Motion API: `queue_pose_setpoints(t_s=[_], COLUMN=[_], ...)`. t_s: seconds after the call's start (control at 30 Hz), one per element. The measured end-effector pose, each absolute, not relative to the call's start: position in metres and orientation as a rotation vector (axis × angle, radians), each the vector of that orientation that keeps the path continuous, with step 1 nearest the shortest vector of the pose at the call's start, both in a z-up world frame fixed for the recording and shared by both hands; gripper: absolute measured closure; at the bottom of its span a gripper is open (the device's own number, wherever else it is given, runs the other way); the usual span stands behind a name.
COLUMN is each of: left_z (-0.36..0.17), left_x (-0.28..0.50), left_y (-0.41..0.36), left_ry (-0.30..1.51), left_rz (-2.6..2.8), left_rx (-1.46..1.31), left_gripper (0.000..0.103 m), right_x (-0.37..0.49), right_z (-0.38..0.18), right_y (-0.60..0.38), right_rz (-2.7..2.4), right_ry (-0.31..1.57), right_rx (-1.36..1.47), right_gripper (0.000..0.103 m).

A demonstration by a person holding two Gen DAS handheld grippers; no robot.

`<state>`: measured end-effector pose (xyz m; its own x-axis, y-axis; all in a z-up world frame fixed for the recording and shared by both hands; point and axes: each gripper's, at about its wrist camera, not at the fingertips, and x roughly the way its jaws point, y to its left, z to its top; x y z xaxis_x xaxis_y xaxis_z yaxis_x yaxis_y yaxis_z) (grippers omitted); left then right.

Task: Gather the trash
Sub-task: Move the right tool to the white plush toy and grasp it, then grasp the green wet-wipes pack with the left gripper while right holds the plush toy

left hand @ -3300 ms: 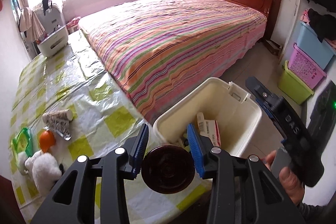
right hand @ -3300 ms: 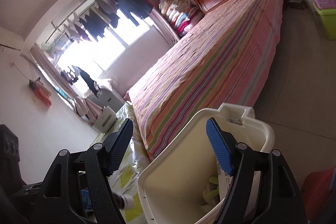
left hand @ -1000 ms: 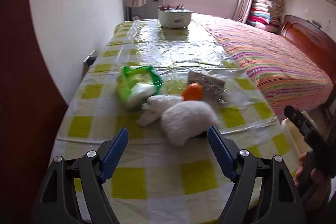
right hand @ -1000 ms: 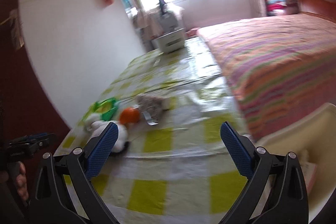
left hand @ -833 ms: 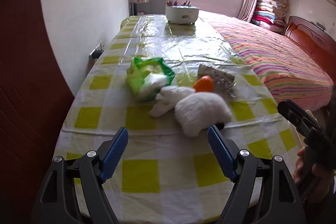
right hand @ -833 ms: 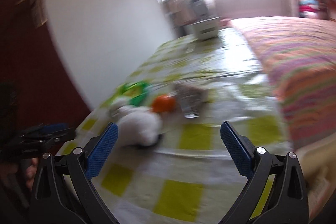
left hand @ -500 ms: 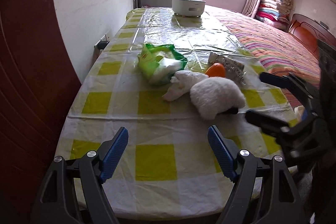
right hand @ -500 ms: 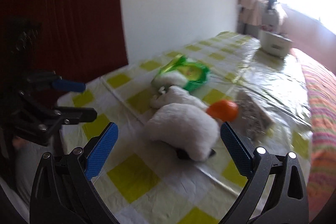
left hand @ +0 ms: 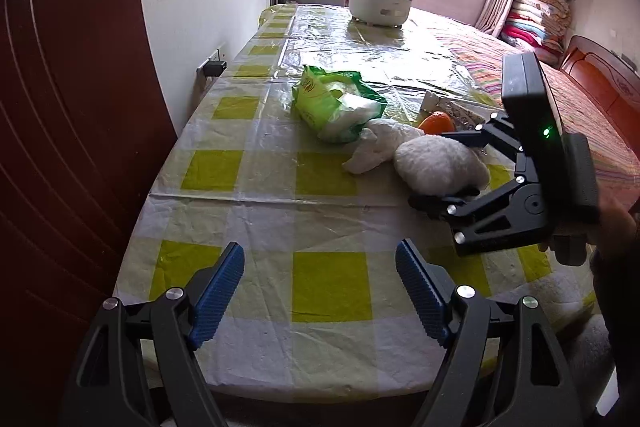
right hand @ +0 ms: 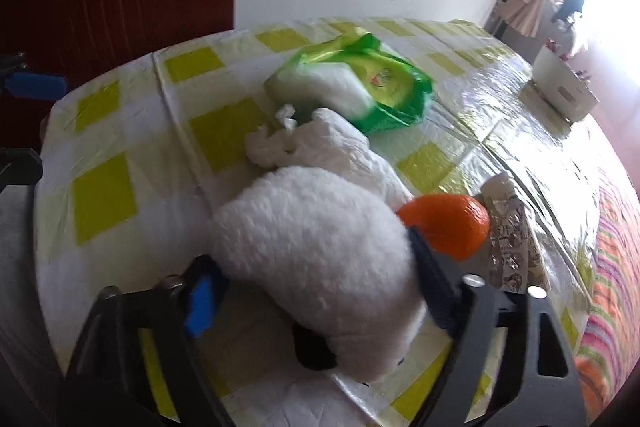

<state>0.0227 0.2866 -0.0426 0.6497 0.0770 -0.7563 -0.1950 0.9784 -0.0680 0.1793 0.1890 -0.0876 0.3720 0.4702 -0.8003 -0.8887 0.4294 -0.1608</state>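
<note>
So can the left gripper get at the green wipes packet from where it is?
Probably yes: the left gripper is open over bare tablecloth, and nothing stands between it and the green wipes packet; the right gripper works off to the side.

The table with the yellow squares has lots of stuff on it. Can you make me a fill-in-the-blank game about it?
1. The right gripper is closing around a fluffy ____ plush toy.
2. The round fruit beside the toy is coloured ____.
3. The wet-wipes pack on the table has a ____ wrapper.
4. The left gripper holds ____.

Missing words: white; orange; green; nothing
</note>
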Motion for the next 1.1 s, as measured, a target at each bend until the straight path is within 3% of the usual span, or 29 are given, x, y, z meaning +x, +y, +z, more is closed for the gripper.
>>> queue_pose_setpoints(t_s=[0.1,0.2,0.53,0.77,1.1], left_z=[-0.047,-0.049,-0.041,-0.034,-0.066], left_x=[0.026,0.03,0.088,0.161,0.223], left_y=[0.29,0.296,0.343,0.349,0.354], left_ry=[0.861,0.865,0.887,0.931,1.067], left_rz=[0.157,0.144,0.031,0.089,0.126], left_rx=[-0.159,-0.198,-0.581,-0.588,-0.639], left_gripper=[0.027,0.027,0.027,0.027,0.027], right_x=[0.184,0.184,0.144,0.138,0.129], right_z=[-0.079,-0.069,-0.031,-0.036,-0.02], right_y=[0.172,0.15,0.089,0.072,0.056], right_rz=[0.952,0.949,0.959,0.953,0.994], right_ry=[0.755,0.75,0.663,0.664,0.596], right_rx=[-0.529,-0.39,-0.056,0.027,0.098], right_gripper=[0.043,0.045,0.044,0.044,0.043])
